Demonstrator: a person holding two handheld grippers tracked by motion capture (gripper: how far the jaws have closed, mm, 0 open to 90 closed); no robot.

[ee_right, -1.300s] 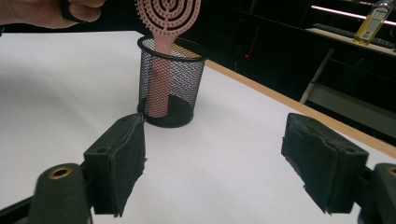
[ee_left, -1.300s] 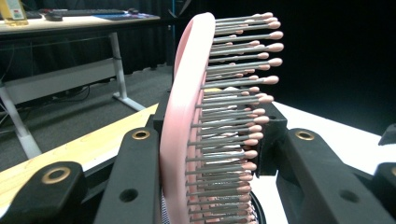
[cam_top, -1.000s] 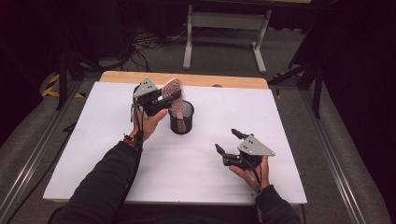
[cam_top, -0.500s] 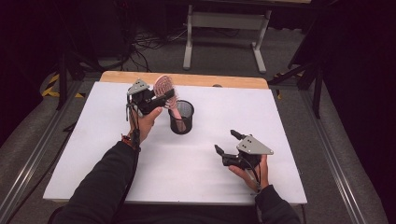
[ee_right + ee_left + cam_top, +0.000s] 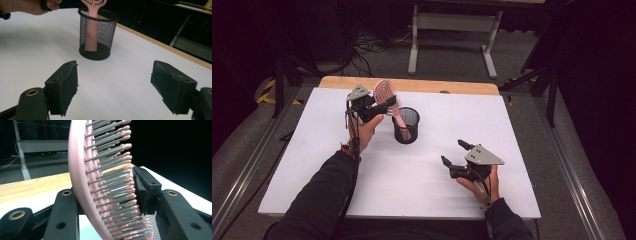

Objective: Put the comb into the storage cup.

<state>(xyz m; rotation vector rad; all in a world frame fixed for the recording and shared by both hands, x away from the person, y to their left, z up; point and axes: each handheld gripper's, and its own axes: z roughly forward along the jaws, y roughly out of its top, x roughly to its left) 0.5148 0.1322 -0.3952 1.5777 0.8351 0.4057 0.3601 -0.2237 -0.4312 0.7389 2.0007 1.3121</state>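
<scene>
A white bench point(image 5: 422, 180) with a bare wooden strip point(image 5: 412, 85) along its twelve o'clock edge. Beyond it, toward twelve, a grey metal stand point(image 5: 452, 30) on the carpeted floor point(image 5: 522, 65). Cables point(image 5: 372, 45) trail at eleven o'clock. Yellow-black tape point(image 5: 269, 92) marks the floor at ten.

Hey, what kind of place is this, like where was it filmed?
Probably a lab or recording workspace: a white table top edged with metal rails, loose cables on the grey floor, dark surroundings, and a bare metal stand behind.
</scene>
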